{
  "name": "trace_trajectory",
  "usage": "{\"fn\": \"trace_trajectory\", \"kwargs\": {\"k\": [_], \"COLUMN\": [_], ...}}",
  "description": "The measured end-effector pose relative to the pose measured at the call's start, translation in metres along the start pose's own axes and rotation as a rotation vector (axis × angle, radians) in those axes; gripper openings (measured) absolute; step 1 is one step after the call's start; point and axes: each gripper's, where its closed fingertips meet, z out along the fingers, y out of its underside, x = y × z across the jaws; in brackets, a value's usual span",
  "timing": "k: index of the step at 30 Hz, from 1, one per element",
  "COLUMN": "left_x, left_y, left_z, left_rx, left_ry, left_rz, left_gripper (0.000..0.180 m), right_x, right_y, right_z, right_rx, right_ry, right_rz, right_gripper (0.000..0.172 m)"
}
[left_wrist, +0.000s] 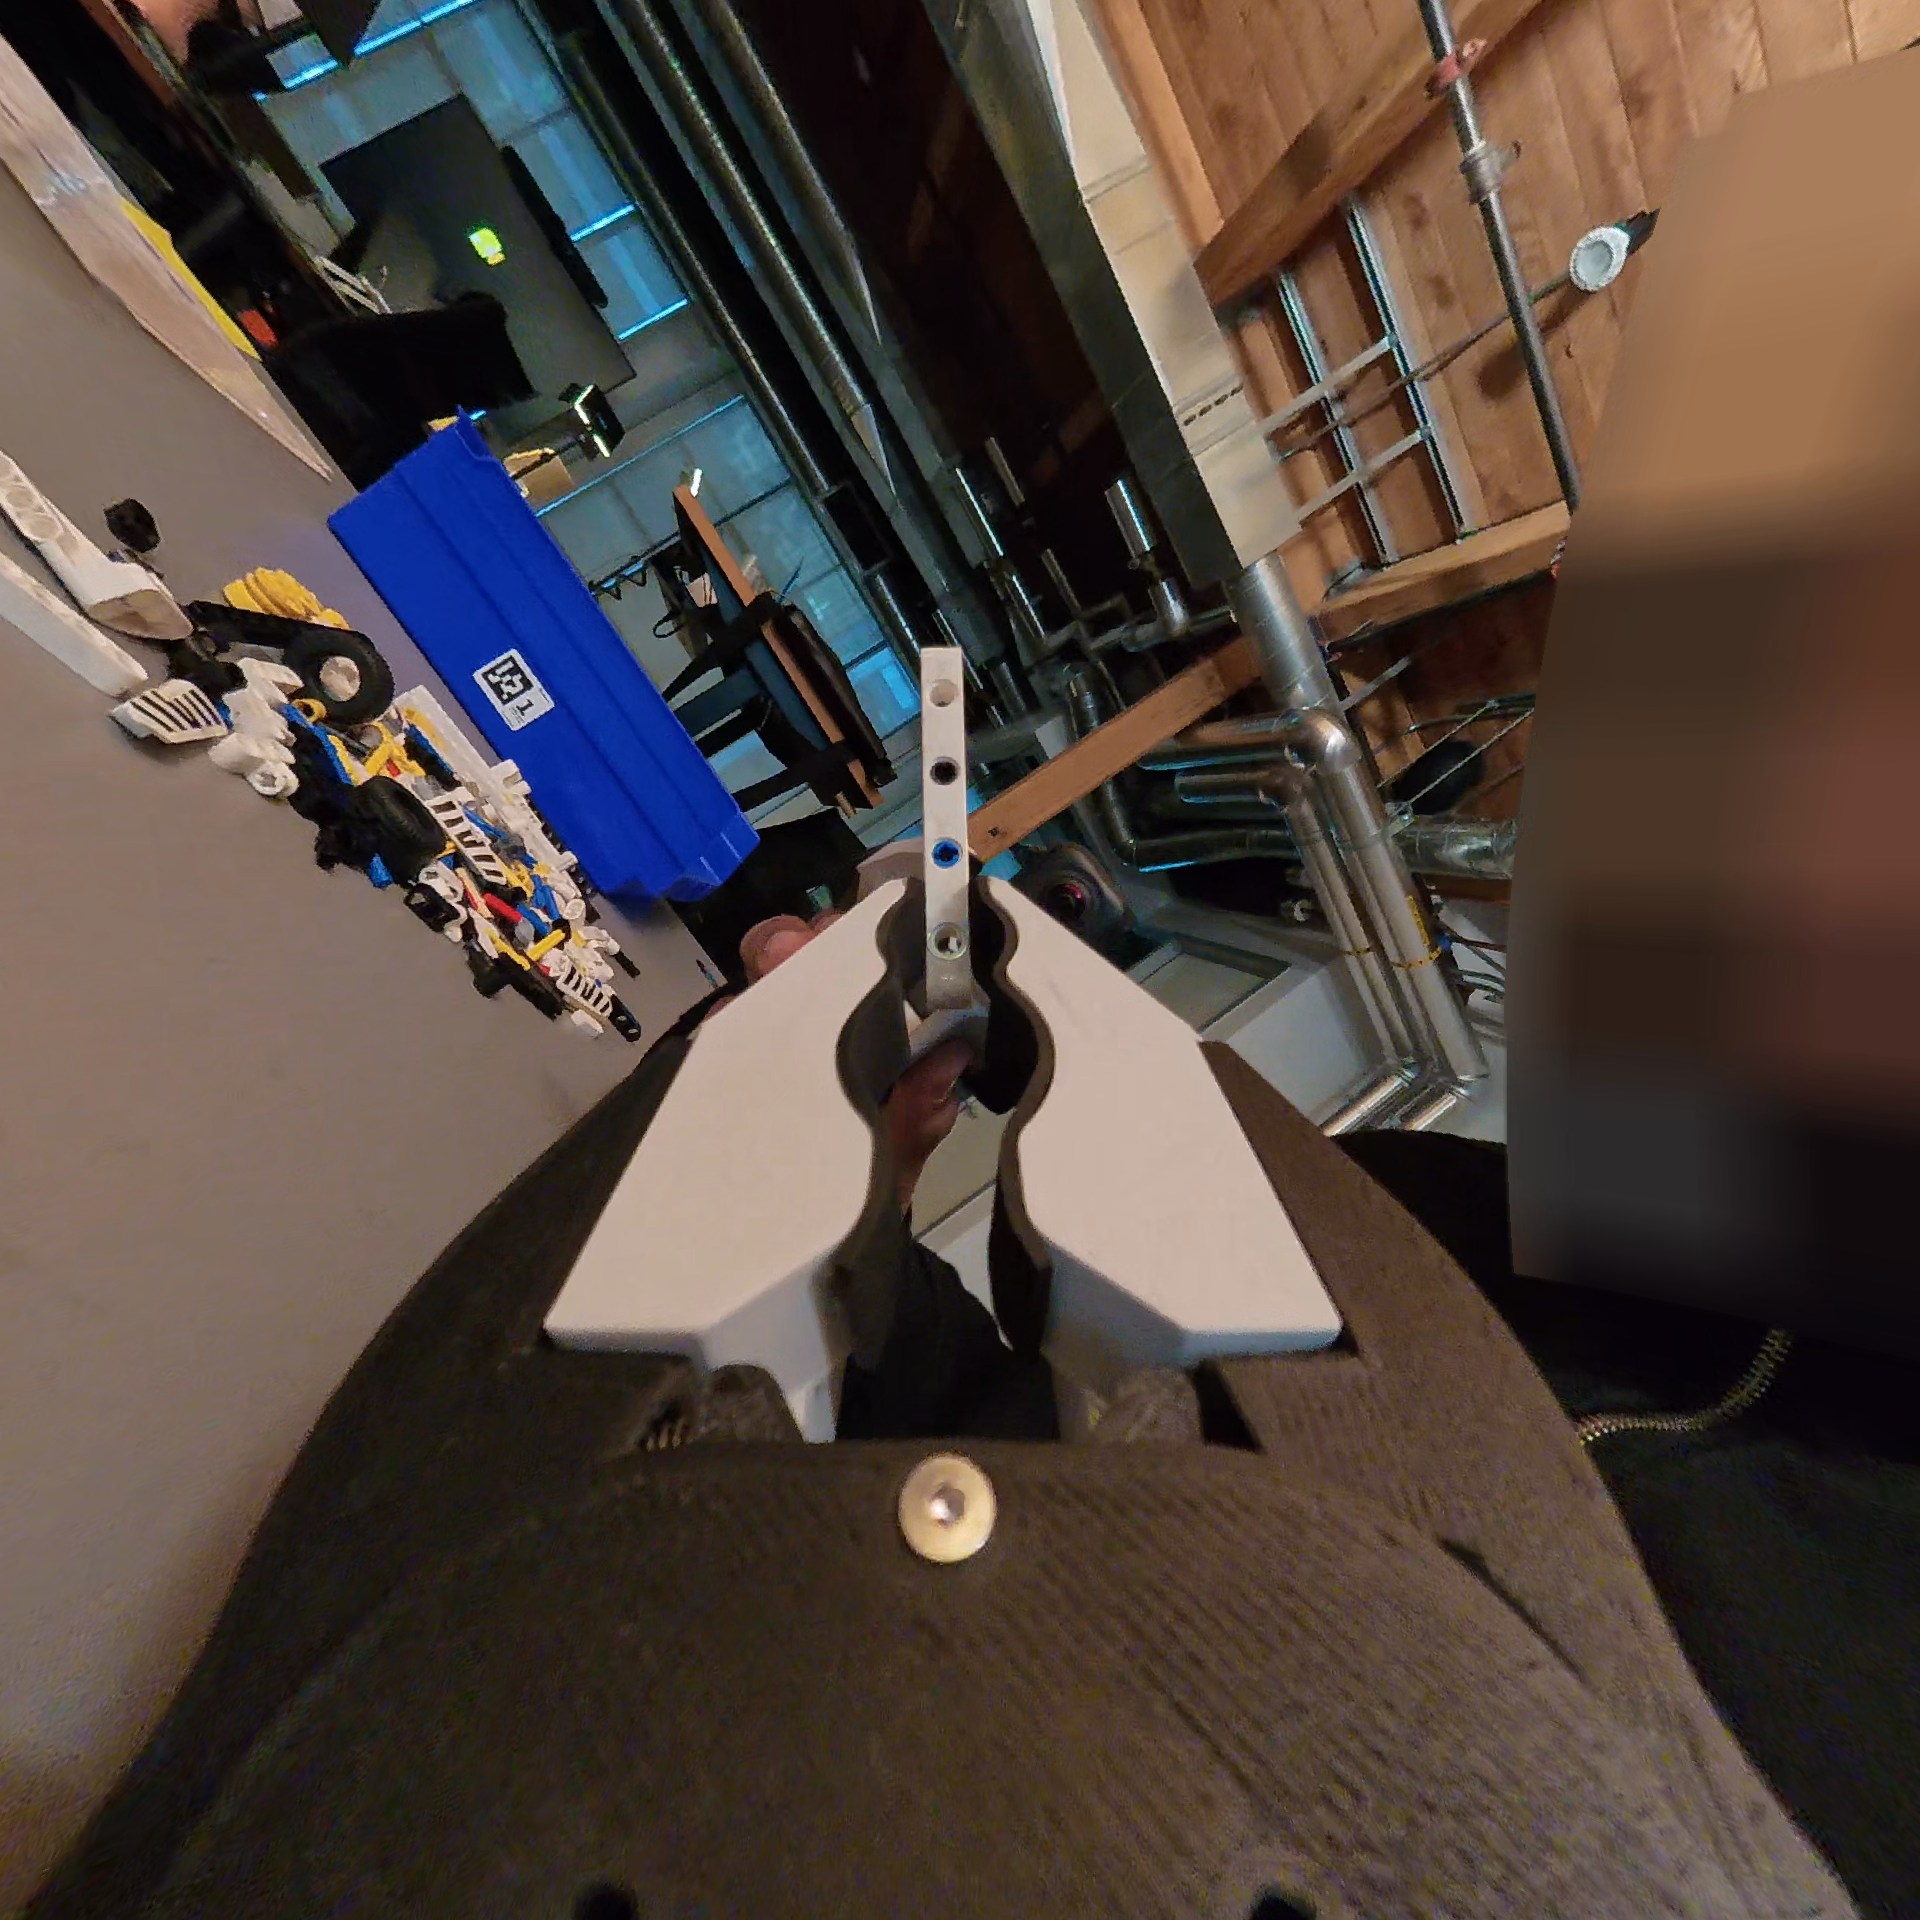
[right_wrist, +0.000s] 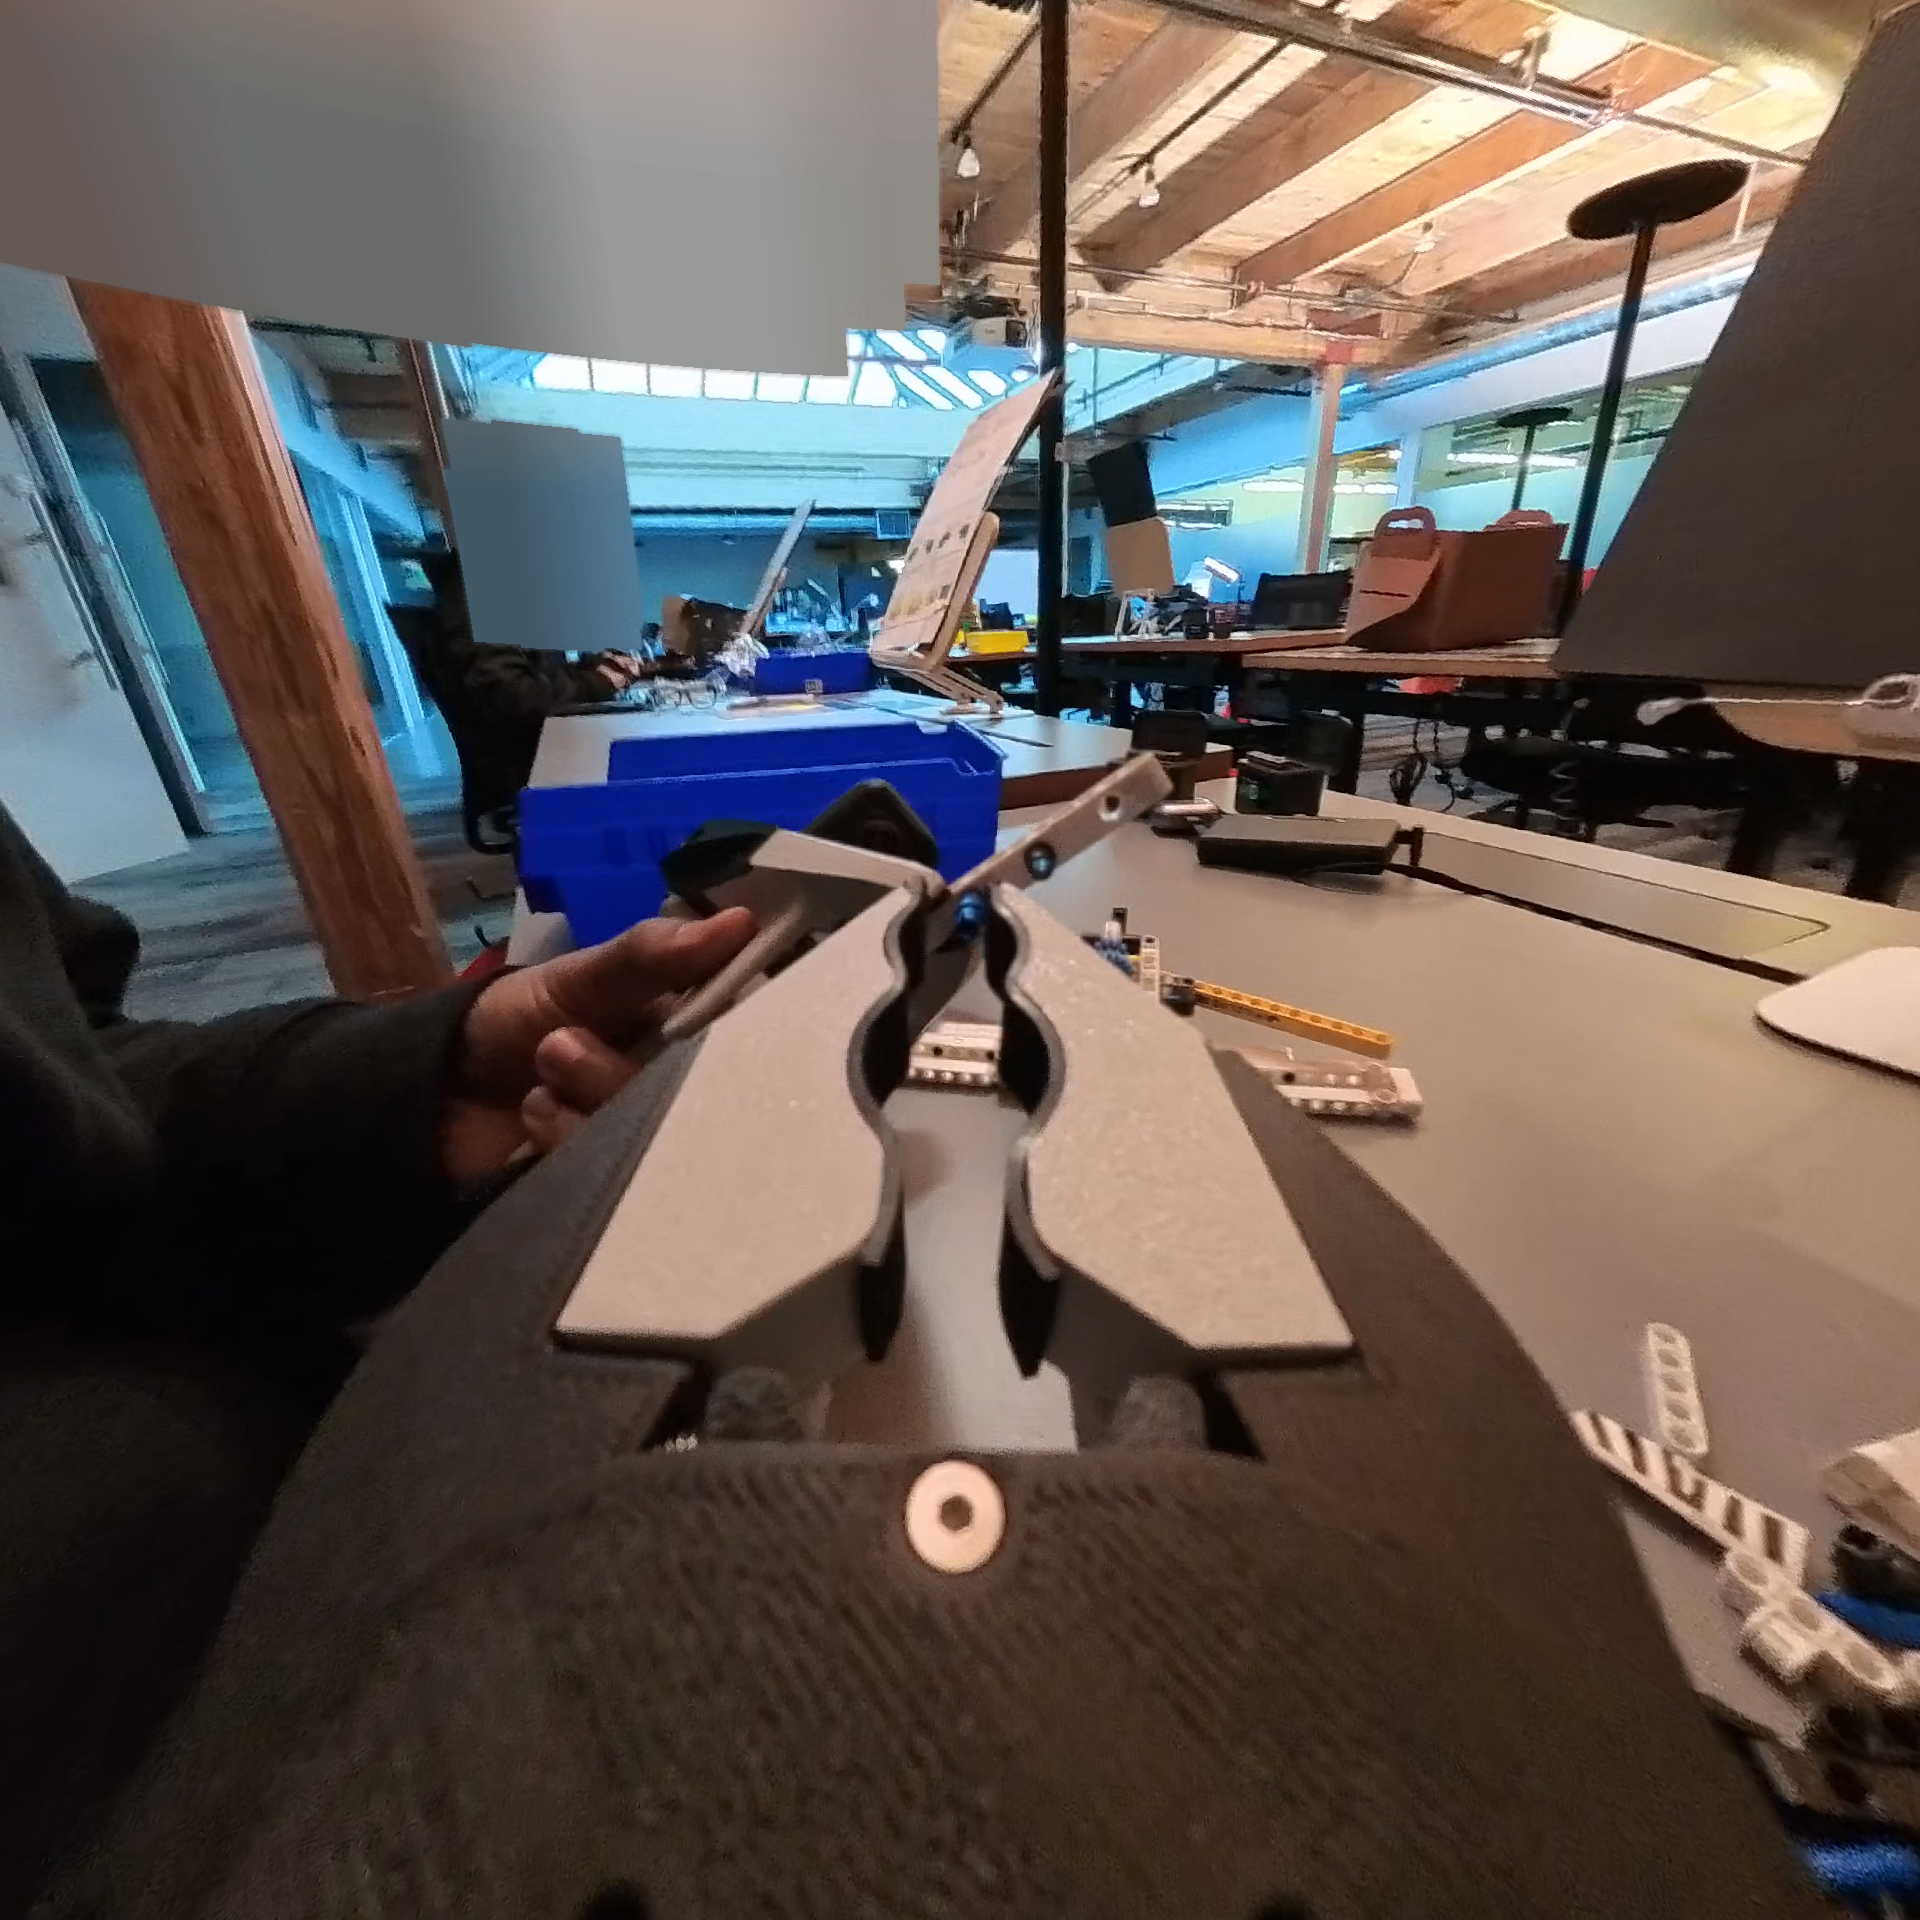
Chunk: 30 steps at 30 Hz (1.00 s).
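Left wrist view: left gripper (left_wrist: 945, 935) tilted up off the table (left_wrist: 156, 1039), tongs clamped on the lower end of a grey beam (left_wrist: 943, 769) with holes; beam sticks straight out past the tips; looks stiff, light, smooth plastic, best gripped on its flat sides; blue bin (left_wrist: 520, 644) and parts pile (left_wrist: 416, 810) well to the left.

Right wrist view: right gripper (right_wrist: 961, 920) held level above the table (right_wrist: 1558, 1091), tongs nearly together, pinching a small blue pin (right_wrist: 968, 912) at the beam (right_wrist: 1070, 831); pin tiny, likely slippery; hand (right_wrist: 582, 1029) holds the left gripper (right_wrist: 831, 883) from the left; yellow beam (right_wrist: 1288, 1013) lies beyond.
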Motion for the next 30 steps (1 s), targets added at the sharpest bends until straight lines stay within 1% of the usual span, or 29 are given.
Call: {"fn": "trace_trajectory", "kwargs": {"k": [3, 5, 6, 7, 8, 9, 10, 11, 12, 13, 15, 17, 18, 19, 21, 24, 30], "left_x": [-0.001, 0.001, 0.005, 0.016, 0.022, 0.022, 0.018, 0.019, 0.023, 0.024, 0.016, 0.010, 0.007, 0.005, 0.002, 0.000, -0.004], "left_y": [0.001, -0.003, -0.009, -0.037, -0.065, -0.079, -0.079, -0.079, -0.076, -0.070, -0.062, -0.056, -0.052, -0.048, -0.041, -0.036, -0.023], "left_z": [-0.003, -0.005, -0.007, -0.022, -0.046, -0.062, -0.069, -0.073, -0.072, -0.067, -0.058, -0.051, -0.048, -0.046, -0.043, -0.041, -0.034], "left_rx": [-0.033, 0.012, 0.062, 0.237, 0.375, 0.394, 0.332, 0.307, 0.280, 0.237, 0.199, 0.181, 0.173, 0.158, 0.130, 0.097, 0.042], "left_ry": [-0.007, -0.031, -0.027, 0.020, 0.055, 0.009, -0.091, -0.150, -0.161, -0.159, -0.193, -0.173, -0.159, -0.154, -0.155, -0.173, -0.175], "left_rz": [0.006, 0.044, 0.060, 0.033, -0.008, 0.045, 0.153, 0.221, 0.249, 0.268, 0.302, 0.273, 0.257, 0.246, 0.247, 0.291, 0.321], "left_gripper": [0.005, 0.004, 0.006, 0.006, 0.005, 0.005, 0.006, 0.006, 0.006, 0.006, 0.006, 0.005, 0.005, 0.005, 0.005, 0.005, 0.005], "right_x": [-0.001, 0.000, 0.000, 0.002, 0.011, 0.025, 0.039, 0.052, 0.063, 0.072, 0.092, 0.111, 0.118, 0.121, 0.123, 0.122, 0.116], "right_y": [0.003, 0.005, 0.004, -0.002, -0.014, -0.026, -0.036, -0.042, -0.040, -0.034, -0.007, 0.029, 0.042, 0.048, 0.047, 0.039, 0.043], "right_z": [0.002, 0.003, 0.004, 0.003, -0.005, -0.020, -0.038, -0.053, -0.064, -0.069, -0.072, -0.080, -0.086, -0.089, -0.093, -0.100, -0.102], "right_rx": [-0.040, -0.066, -0.079, -0.069, -0.025, 0.025, 0.066, 0.079, 0.052, -0.008, -0.210, -0.469, -0.564, -0.619, -0.634, -0.604, -0.573], "right_ry": [0.001, -0.005, -0.016, -0.014, 0.025, 0.078, 0.123, 0.170, 0.216, 0.263, 0.380, 0.481, 0.519, 0.534, 0.552, 0.569, 0.542], "right_rz": [-0.051, -0.021, 0.019, 0.042, 0.049, 0.069, 0.099, 0.115, 0.120, 0.105, 0.039, 0.034, 0.028, 0.007, -0.042, -0.062, 0.006], "right_gripper": [0.006, 0.002, 0.002, 0.003, 0.002, 0.000, 0.000, 0.000, 0.000, 0.000, 0.000, 0.000, 0.000, 0.000, 0.000, 0.000, 0.004]}}
